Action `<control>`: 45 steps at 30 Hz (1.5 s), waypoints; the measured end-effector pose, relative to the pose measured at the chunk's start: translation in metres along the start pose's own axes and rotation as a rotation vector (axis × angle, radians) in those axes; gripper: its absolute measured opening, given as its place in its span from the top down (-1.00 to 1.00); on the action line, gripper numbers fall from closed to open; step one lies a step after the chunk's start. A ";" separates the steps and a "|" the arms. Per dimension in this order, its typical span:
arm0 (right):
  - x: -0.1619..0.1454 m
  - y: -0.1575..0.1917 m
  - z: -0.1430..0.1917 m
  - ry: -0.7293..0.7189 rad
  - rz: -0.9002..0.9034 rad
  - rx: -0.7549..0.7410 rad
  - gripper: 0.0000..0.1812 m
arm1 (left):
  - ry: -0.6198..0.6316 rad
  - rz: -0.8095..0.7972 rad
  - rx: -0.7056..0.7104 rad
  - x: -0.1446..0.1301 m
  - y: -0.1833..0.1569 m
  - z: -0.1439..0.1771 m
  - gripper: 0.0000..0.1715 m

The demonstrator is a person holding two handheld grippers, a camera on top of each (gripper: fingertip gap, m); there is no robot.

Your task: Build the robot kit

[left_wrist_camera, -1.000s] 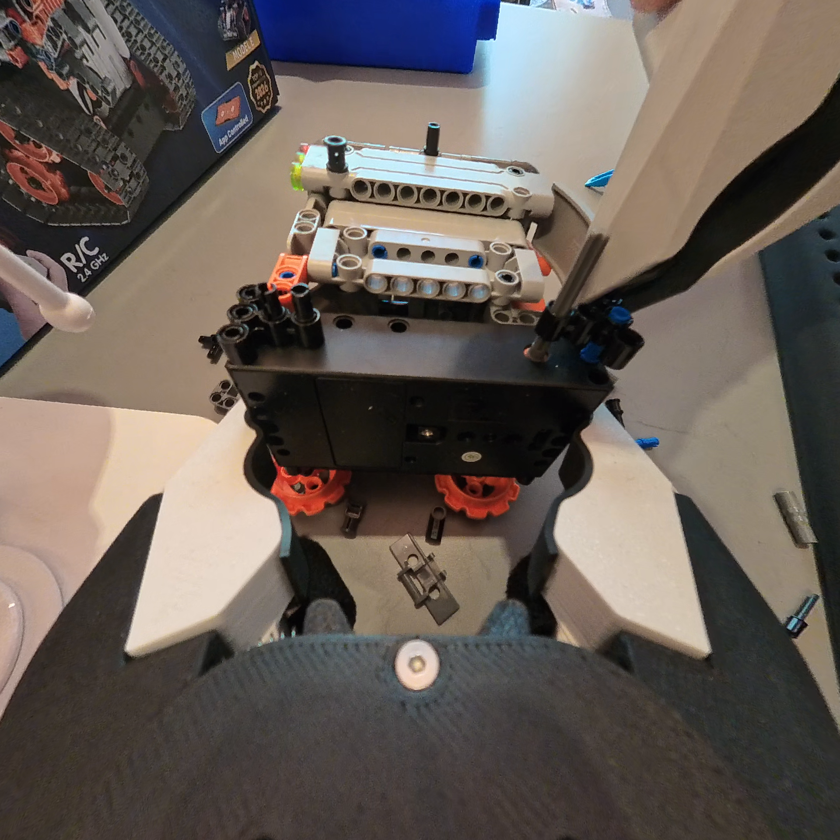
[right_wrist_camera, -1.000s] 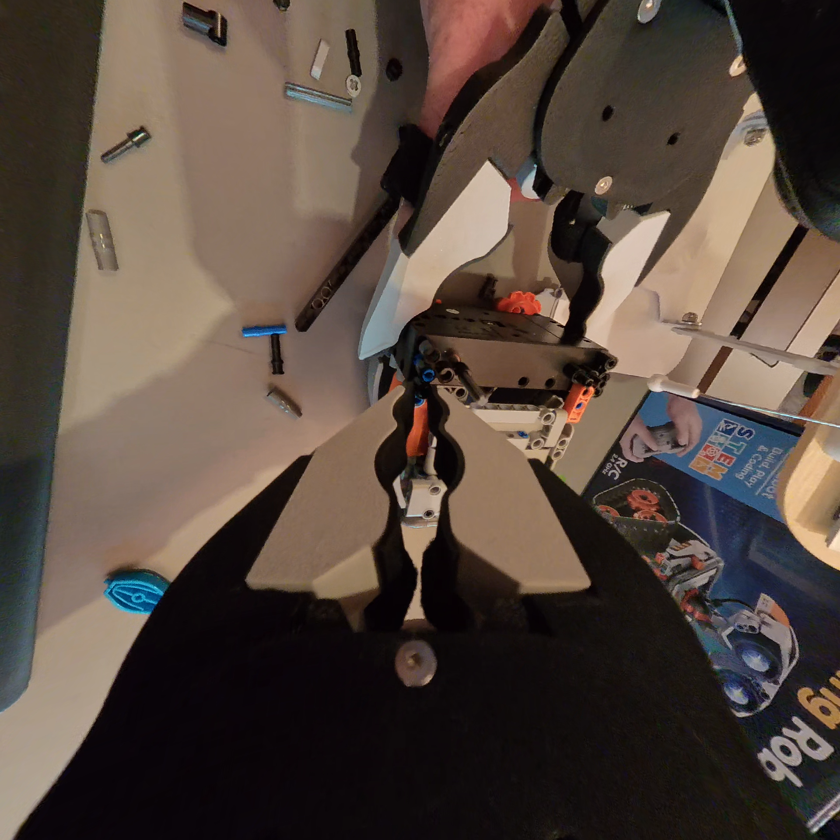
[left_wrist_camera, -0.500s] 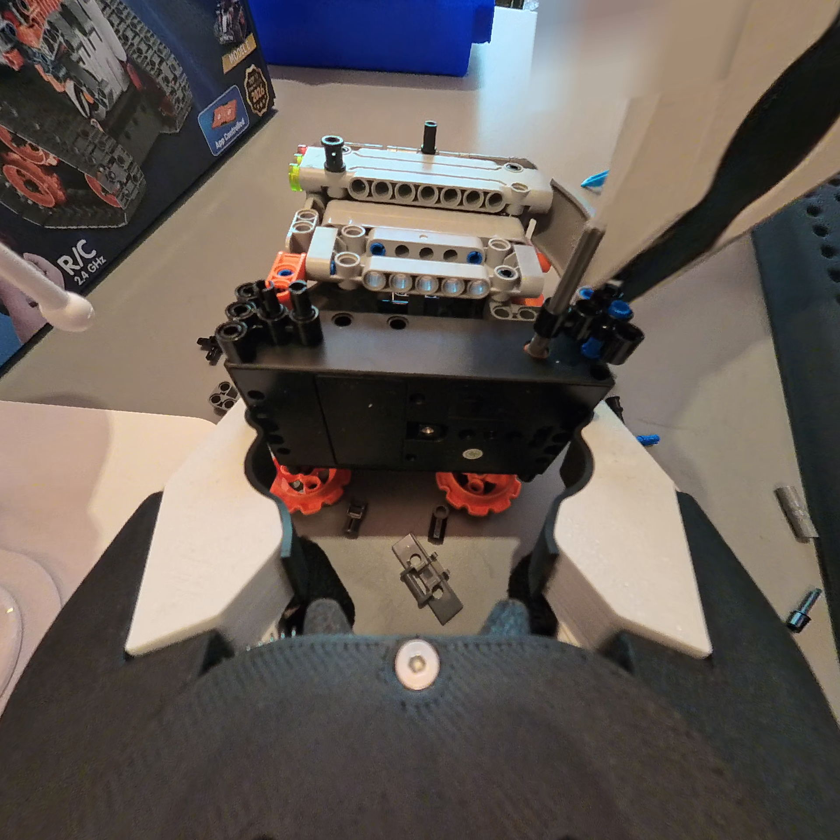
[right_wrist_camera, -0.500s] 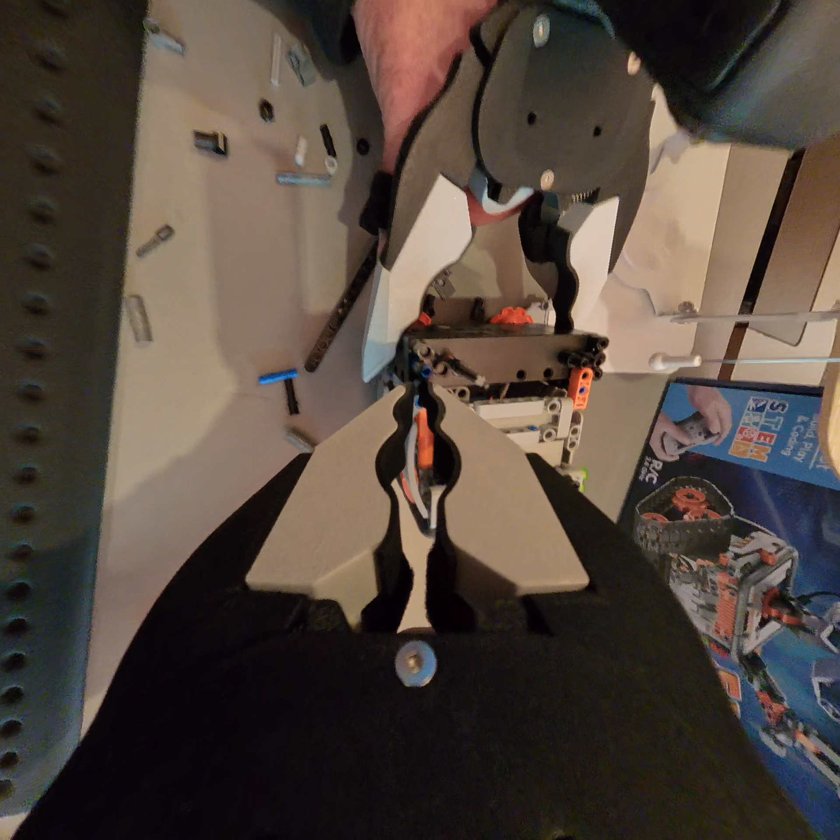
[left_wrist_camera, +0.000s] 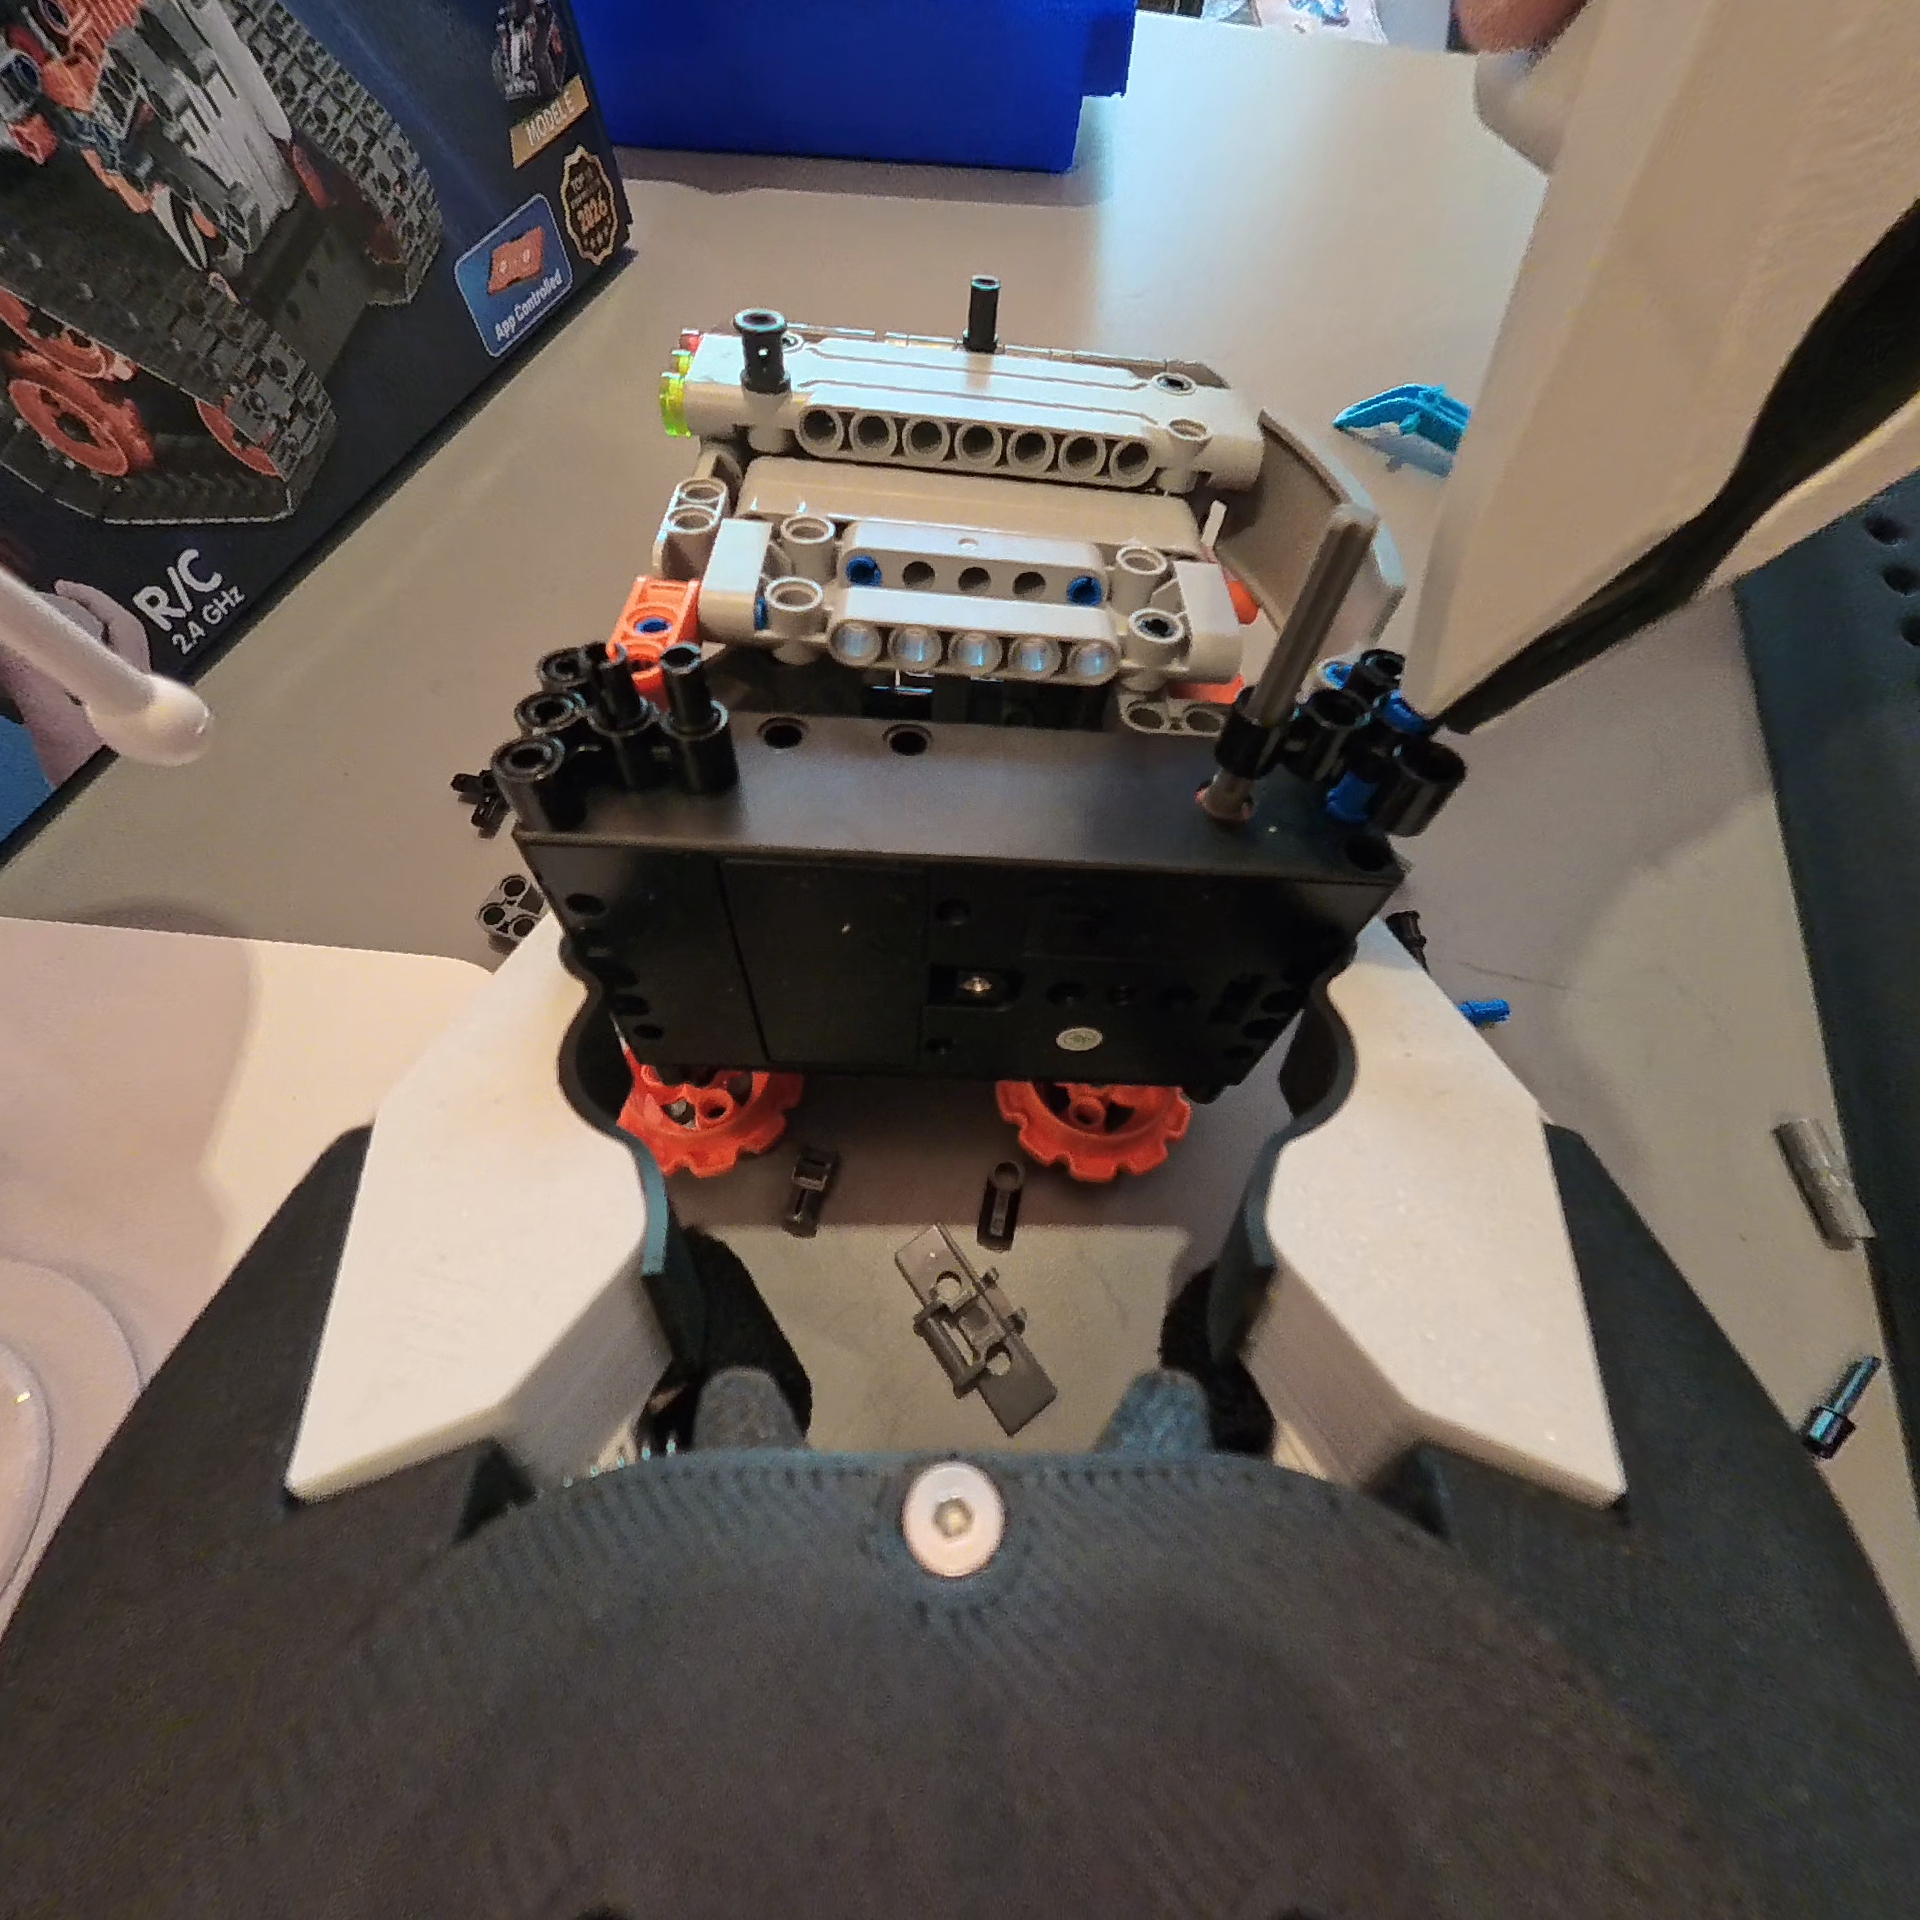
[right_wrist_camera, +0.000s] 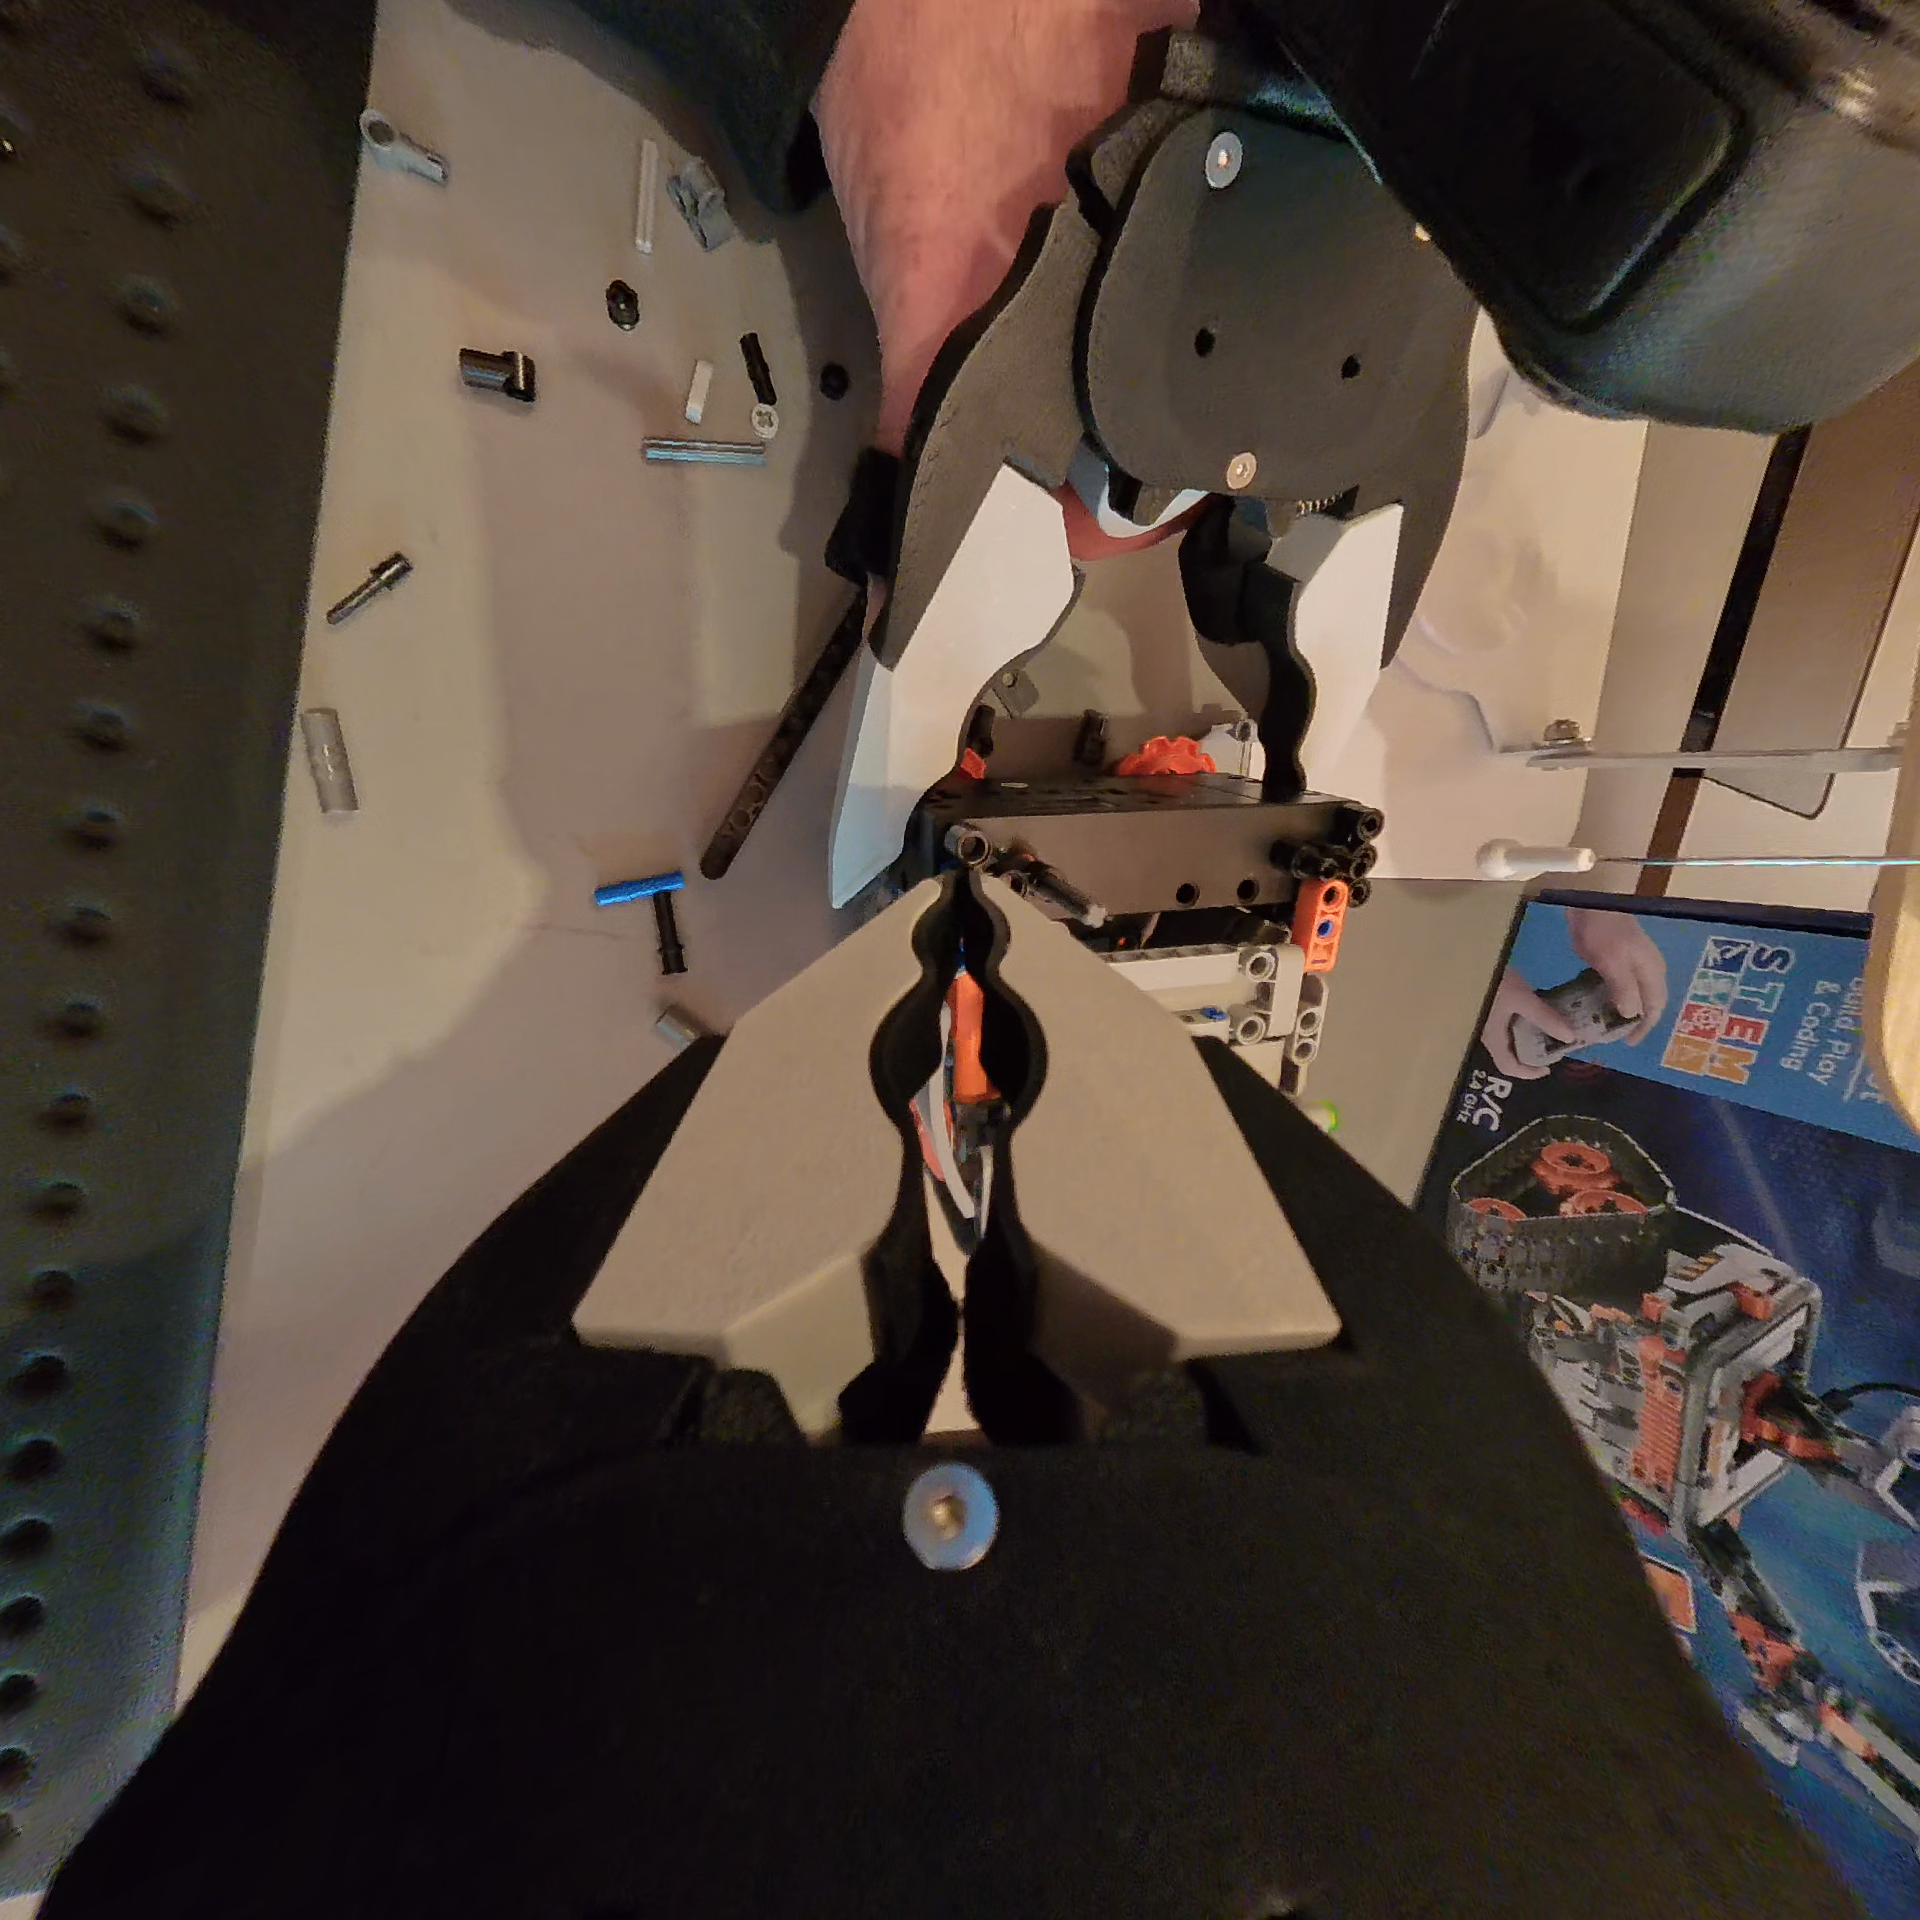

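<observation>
The toy brick car (left_wrist_camera: 956, 831) sits on the table (left_wrist_camera: 1299, 208), squeezed at both sides by the left gripper (left_wrist_camera: 951, 1029). The right gripper (right_wrist_camera: 961, 914) (nearly closed) touches the car's corner beside a grey rod (left_wrist_camera: 1299, 644). A toy box (left_wrist_camera: 260, 260) lies left of the car.

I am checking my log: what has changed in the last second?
The right gripper swung aside, uncovering the top of the grey axle, which leans at the model's corner. The left gripper kept clamping the black block.
</observation>
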State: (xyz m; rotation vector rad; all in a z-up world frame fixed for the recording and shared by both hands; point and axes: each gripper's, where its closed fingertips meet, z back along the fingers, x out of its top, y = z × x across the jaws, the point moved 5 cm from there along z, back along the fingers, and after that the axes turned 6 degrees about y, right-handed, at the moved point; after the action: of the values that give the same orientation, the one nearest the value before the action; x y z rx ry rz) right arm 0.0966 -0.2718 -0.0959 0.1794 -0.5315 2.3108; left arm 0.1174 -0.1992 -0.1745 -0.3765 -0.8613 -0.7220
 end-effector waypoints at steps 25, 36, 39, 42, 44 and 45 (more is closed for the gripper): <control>-0.001 0.003 0.003 0.036 0.008 -0.090 0.83 | -0.003 0.000 -0.010 0.001 0.000 -0.001 -0.51; -0.004 0.003 -0.006 0.003 -0.112 -0.152 0.86 | -0.004 0.001 -0.005 0.001 -0.001 -0.001 -0.51; -0.005 0.003 -0.007 -0.003 -0.123 -0.185 0.87 | -0.005 0.008 0.002 0.002 0.000 -0.002 -0.50; -0.004 0.005 -0.009 -0.001 -0.115 -0.240 0.87 | -0.007 0.012 0.006 0.002 -0.001 -0.002 -0.50; -0.004 0.006 -0.010 -0.001 -0.109 -0.271 0.87 | -0.005 0.015 0.008 0.002 0.000 -0.002 -0.50; -0.004 0.007 -0.010 -0.005 -0.109 -0.285 0.87 | -0.002 0.015 0.008 0.002 0.000 -0.002 -0.50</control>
State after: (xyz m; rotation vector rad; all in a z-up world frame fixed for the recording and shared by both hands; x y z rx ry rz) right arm 0.0951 -0.2749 -0.1084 0.0746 -0.8249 2.1028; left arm 0.1190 -0.2012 -0.1740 -0.3761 -0.8624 -0.7037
